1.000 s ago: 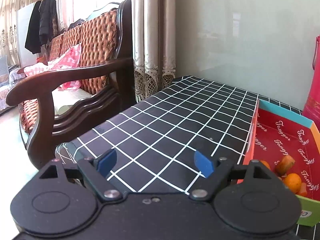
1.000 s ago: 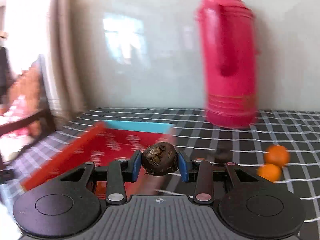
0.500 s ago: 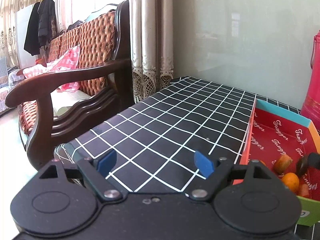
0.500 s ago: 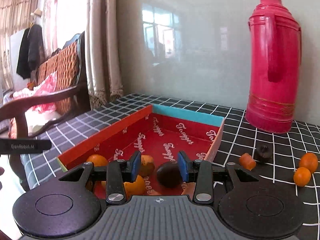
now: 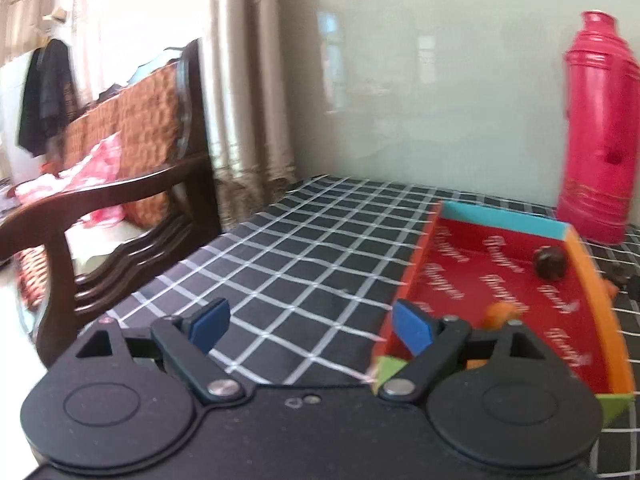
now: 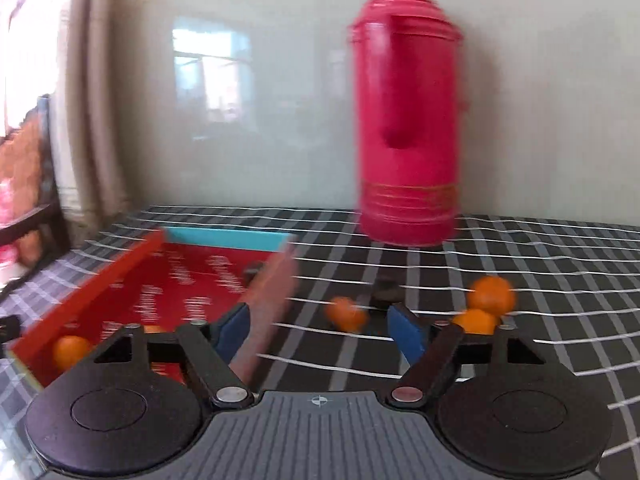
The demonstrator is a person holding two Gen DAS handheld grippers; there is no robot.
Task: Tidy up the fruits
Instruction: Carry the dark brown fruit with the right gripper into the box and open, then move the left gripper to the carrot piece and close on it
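Observation:
A red paper tray (image 5: pixel 602 320) lies on the checked tablecloth. Inside it are a dark round fruit (image 5: pixel 551 264) near the far right corner and an orange fruit (image 5: pixel 502 314) closer in. My left gripper (image 5: pixel 311 326) hovers over the cloth at the tray's near left corner, its jaws opening and empty. In the right wrist view my right gripper (image 6: pixel 320 334) is over the tray's right wall (image 6: pixel 272 292), jaws opening with nothing held. Beyond it on the cloth lie a small orange fruit (image 6: pixel 346 314), a dark fruit (image 6: pixel 386 292) and two oranges (image 6: pixel 492 294).
A tall red thermos (image 6: pixel 408 120) stands against the wall behind the tray. A wooden sofa (image 5: pixel 120 184) with cushions stands beyond the table's left edge, with curtains behind it. Another orange fruit (image 6: pixel 70 350) sits in the tray's near left corner.
My right gripper let go of the dark fruit, which now lies in the tray, and its jaws spread wide as it swung right. My left gripper swung right toward the tray.

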